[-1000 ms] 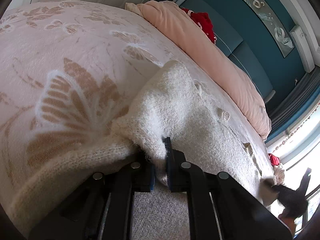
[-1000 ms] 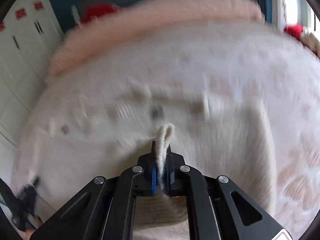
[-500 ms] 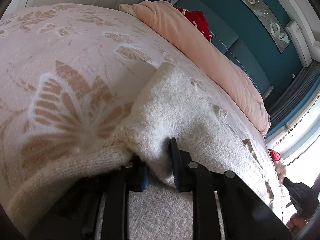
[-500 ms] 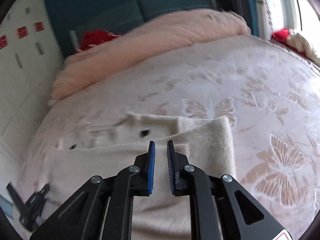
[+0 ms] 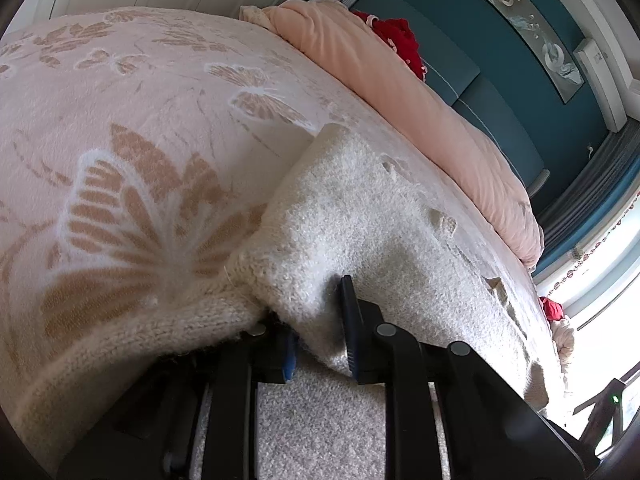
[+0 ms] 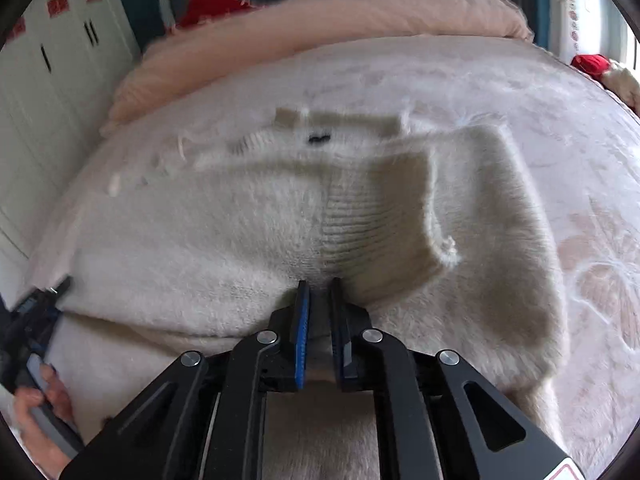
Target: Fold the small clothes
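Two views split the scene: your left gripper [image 5: 320, 332] shows its jaws parted around a bunched fold of the cream sweater [image 5: 360, 216], while your right gripper [image 6: 318, 300] shows the sweater spread on the bed [image 6: 520, 92], its ribbed cuff [image 6: 372, 216] just ahead. Those right jaws, parted half a second ago, are nearly closed, empty.

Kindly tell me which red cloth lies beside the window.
The small red cloth at the bed's right edge; the big red cloth sits behind the duvet.
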A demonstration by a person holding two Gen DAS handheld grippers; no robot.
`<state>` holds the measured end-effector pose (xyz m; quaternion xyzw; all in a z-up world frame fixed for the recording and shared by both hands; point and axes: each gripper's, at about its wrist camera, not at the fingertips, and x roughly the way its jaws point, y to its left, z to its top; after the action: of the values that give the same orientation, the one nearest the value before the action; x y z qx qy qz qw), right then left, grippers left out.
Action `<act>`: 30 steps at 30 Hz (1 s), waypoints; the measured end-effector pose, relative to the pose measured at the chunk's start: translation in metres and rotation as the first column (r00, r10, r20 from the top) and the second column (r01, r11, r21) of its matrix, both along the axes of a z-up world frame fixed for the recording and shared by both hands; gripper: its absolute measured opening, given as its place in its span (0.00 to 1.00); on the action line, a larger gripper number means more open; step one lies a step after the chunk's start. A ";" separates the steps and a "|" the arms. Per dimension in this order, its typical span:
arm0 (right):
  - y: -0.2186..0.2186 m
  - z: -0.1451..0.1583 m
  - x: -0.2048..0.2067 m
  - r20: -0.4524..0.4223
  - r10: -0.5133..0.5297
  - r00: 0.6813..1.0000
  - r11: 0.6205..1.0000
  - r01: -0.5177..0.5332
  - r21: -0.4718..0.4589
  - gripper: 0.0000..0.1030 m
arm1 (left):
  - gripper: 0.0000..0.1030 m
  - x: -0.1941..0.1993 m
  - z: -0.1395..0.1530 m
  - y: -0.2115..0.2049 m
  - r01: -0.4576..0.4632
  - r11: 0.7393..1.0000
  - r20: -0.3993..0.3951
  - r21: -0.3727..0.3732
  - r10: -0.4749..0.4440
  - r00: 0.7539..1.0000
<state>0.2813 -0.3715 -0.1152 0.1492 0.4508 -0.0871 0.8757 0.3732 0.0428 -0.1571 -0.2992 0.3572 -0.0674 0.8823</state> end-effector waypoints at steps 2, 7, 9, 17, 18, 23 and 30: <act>-0.003 0.028 -0.021 0.008 -0.041 0.999 0.998 0.041 0.037 0.15 | 0.28 -0.001 0.009 0.007 0.031 0.999 -0.040 -0.042 -0.033 0.999; -0.004 0.067 -0.122 0.030 -0.063 0.998 0.998 0.063 0.002 0.55 | 0.81 -0.071 0.042 0.055 0.072 0.992 -0.124 -0.106 -0.085 0.989; -0.008 0.067 -0.175 -0.019 -0.082 0.996 0.996 0.083 0.020 0.57 | 0.86 -0.103 0.052 0.075 0.074 0.993 -0.135 -0.094 -0.086 0.987; 0.002 0.022 -0.321 -0.188 -0.140 0.972 0.947 0.187 0.262 0.64 | 0.90 -0.228 0.038 0.127 0.140 0.989 -0.260 -0.053 -0.149 0.954; 0.007 0.017 -0.325 -0.187 -0.141 0.972 0.937 0.192 0.293 0.64 | 0.91 -0.236 0.037 0.129 0.132 0.989 -0.239 -0.069 -0.145 0.960; 0.032 0.009 -0.317 -0.128 -0.121 0.984 0.912 0.161 0.378 0.71 | 0.94 -0.243 0.036 0.116 0.112 0.989 -0.220 -0.093 -0.130 0.967; 0.051 0.008 -0.286 -0.125 -0.115 0.986 0.919 0.153 0.363 0.12 | 0.07 -0.220 0.036 0.093 0.178 0.977 -0.291 -0.113 -0.204 0.935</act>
<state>-0.0044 -0.3207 -0.1071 0.3380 0.4915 -0.0674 0.7998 0.1531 0.1354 -0.1213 -0.3072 0.5113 -0.1217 0.7933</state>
